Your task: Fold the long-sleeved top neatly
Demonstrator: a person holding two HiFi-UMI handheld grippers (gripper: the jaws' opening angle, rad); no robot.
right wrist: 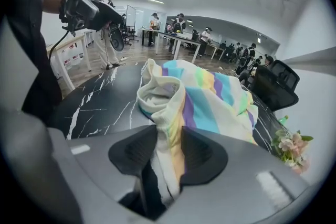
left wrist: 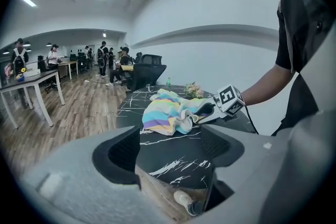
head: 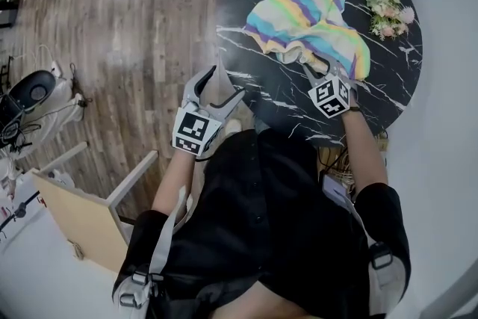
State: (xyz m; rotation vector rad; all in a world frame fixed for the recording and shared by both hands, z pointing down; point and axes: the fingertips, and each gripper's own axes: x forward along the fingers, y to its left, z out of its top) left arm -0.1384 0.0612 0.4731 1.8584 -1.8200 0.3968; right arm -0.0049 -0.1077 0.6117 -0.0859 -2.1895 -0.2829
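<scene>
A long-sleeved top (head: 306,11) with pastel rainbow stripes lies crumpled on the round black marble table (head: 284,97). My right gripper (head: 323,68) sits at the garment's near edge. In the right gripper view its jaws (right wrist: 169,152) are shut on a cream-edged fold of the top (right wrist: 210,97). My left gripper (head: 226,82) hovers at the table's left rim, open. In the left gripper view its jaws (left wrist: 170,147) hold nothing, with the table edge and floor below and the top (left wrist: 165,113) farther off.
A small bunch of flowers (head: 387,11) lies on the table's right side, beyond the top. A light wooden chair (head: 82,213) stands on the floor at my lower left, and equipment with cables (head: 30,93) stands at the far left. Desks and people fill the room behind.
</scene>
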